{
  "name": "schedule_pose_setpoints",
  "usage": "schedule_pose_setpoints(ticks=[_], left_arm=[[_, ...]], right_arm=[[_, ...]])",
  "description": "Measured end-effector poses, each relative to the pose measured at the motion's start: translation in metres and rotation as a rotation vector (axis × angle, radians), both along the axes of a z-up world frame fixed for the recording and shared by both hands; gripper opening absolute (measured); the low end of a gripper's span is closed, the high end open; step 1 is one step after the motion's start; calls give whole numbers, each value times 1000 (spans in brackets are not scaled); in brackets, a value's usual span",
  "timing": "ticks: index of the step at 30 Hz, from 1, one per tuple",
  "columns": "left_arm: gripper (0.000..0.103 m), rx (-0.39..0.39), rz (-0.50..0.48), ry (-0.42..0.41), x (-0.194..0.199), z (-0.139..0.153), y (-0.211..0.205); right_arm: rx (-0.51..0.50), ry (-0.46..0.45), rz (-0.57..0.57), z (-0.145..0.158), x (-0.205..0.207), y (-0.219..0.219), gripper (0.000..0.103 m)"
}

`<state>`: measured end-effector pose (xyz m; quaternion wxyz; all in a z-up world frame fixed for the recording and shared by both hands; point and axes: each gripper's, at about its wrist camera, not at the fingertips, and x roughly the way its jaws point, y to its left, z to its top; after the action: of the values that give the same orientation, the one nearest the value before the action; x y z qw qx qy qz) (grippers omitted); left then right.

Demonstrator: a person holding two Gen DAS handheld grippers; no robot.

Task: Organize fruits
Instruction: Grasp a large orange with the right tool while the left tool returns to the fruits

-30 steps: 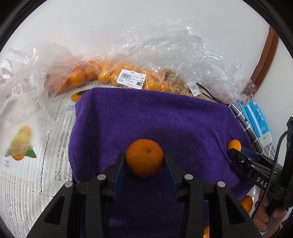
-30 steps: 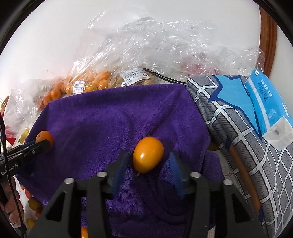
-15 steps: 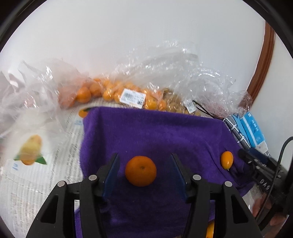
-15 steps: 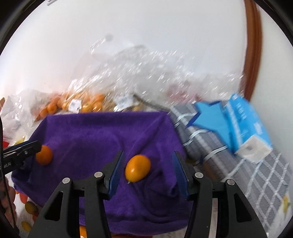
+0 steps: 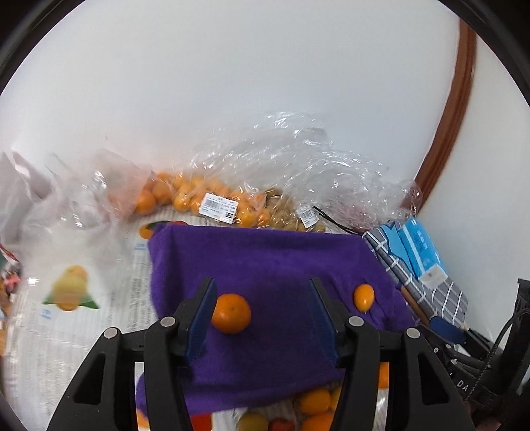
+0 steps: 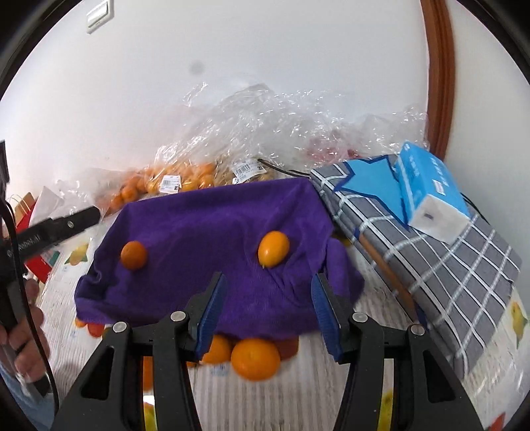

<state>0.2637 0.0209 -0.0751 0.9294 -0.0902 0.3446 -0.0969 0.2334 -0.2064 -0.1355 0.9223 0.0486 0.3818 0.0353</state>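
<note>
Both grippers' jaws now stand apart and lifted clear, the round orange mandarin [image 5: 231, 313] and oval yellow-orange fruit [image 6: 273, 248], perhaps a kumquat, released onto the purple towel [image 5: 265, 258].

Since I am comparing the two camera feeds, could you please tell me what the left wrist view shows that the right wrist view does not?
Only the left wrist view shows the left tool, open around the round orange, and the mango print. Only the right wrist view shows the right tool, open and empty, a wall switch and a hand. Both show the purple towel, the oval yellow-orange fruit, the bagged fruit and the blue tissue pack.
</note>
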Motion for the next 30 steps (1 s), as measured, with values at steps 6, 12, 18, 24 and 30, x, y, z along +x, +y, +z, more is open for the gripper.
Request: schedule_pose_setpoints(ticks=[6, 12, 18, 24, 30], left_arm=[[54, 32, 12, 39, -38, -8, 18], [54, 22, 33, 133, -76, -43, 44], [54, 51, 30, 118, -91, -71, 48], [54, -21, 23, 141, -90, -83, 58], [55, -105, 56, 146, -88, -86, 74]], right_arm=[[-23, -9, 18, -2, -28, 8, 53], [-8, 49, 48, -29, -43, 18, 50], [-23, 92, 56, -48, -39, 22, 49], [-54, 105, 59, -59, -30, 21, 48], [-38, 123, 82, -72, -20, 17, 41]])
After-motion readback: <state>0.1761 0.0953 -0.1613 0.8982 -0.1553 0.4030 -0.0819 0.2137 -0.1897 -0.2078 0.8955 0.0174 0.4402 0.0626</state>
